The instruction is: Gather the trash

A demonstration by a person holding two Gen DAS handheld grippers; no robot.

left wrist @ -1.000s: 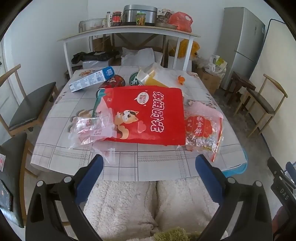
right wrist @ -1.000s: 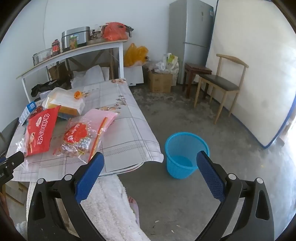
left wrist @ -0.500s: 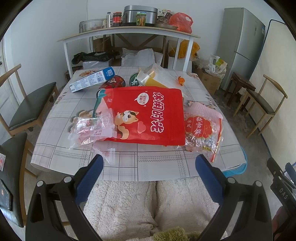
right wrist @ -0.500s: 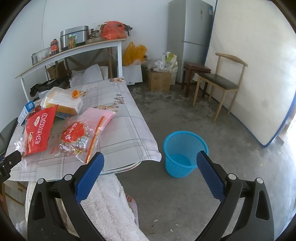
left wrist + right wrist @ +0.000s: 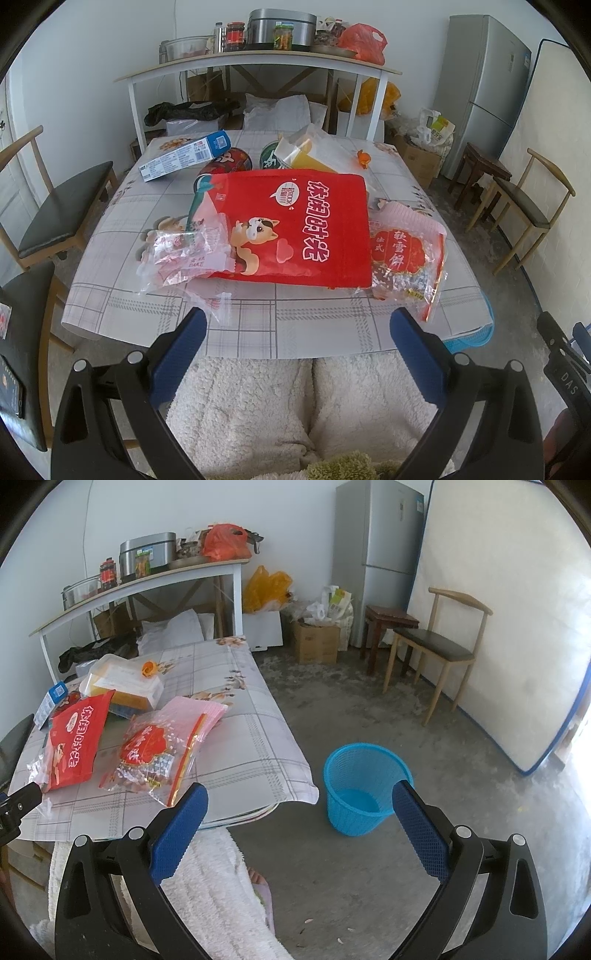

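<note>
Trash lies on the checked table (image 5: 258, 325): a big red snack bag (image 5: 295, 225), a clear pink wrapper (image 5: 188, 254) at its left, a red and clear candy bag (image 5: 406, 266) at its right, a blue and white box (image 5: 184, 157) and a yellow box in plastic (image 5: 314, 155) behind. My left gripper (image 5: 295, 339) is open and empty, held before the table's near edge. My right gripper (image 5: 299, 816) is open and empty, off the table's right corner. The blue basket (image 5: 365, 786) stands on the floor beyond it. The red bag (image 5: 77, 738) and candy bag (image 5: 155, 753) also show in the right wrist view.
Two bowls (image 5: 229, 162) sit behind the red bag. Chairs stand at the left (image 5: 62, 210) and right (image 5: 436, 646). A white shelf table (image 5: 258, 70) with pots stands behind, a fridge (image 5: 376, 554) and a mattress (image 5: 517, 627) at the right. White fleece legs (image 5: 295, 406) are below.
The right gripper's view has shifted a little, so the table and basket sit slightly lower and nearer. The left gripper has hardly moved. Both stay open.
</note>
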